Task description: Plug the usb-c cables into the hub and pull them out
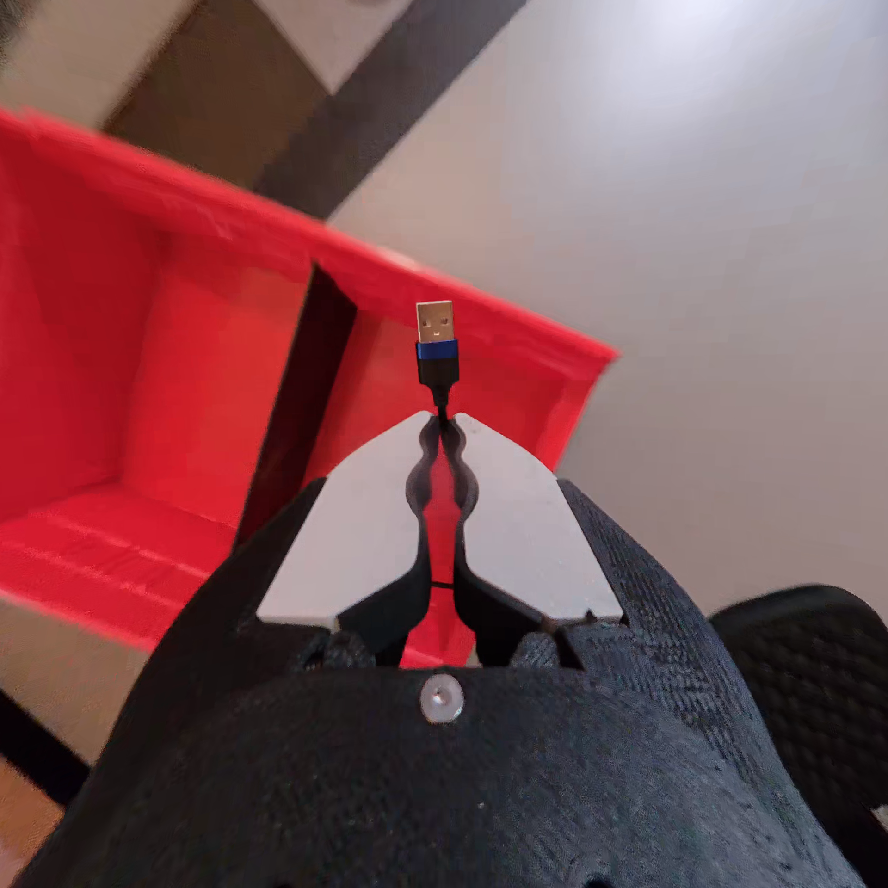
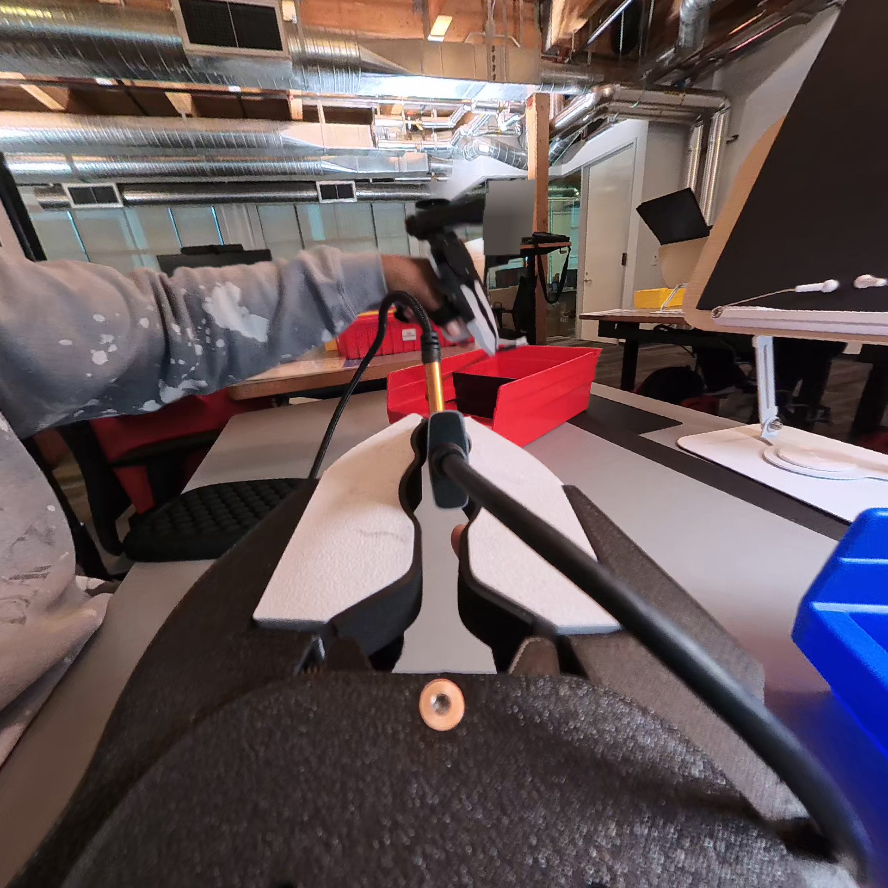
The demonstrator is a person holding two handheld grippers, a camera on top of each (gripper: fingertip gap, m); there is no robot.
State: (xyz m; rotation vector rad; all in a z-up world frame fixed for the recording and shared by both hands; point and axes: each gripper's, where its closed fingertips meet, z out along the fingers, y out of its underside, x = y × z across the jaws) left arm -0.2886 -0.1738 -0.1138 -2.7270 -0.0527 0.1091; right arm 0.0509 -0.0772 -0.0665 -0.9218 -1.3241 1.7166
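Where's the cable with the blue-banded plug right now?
In the left wrist view, the blue-banded plug sticks out past the left gripper, which pinches its cable, above the red bin.

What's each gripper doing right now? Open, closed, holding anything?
Left gripper: closed on a thin black cable, its blue-collared plug over the red bin.
Right gripper: closed on the dark hub, gold-barrelled plug inserted.

Black divider (image 1: 298, 408) (blurry) splits bin (image 1: 120, 384).

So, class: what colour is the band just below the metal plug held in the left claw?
Blue; the band shows best in the left wrist view.
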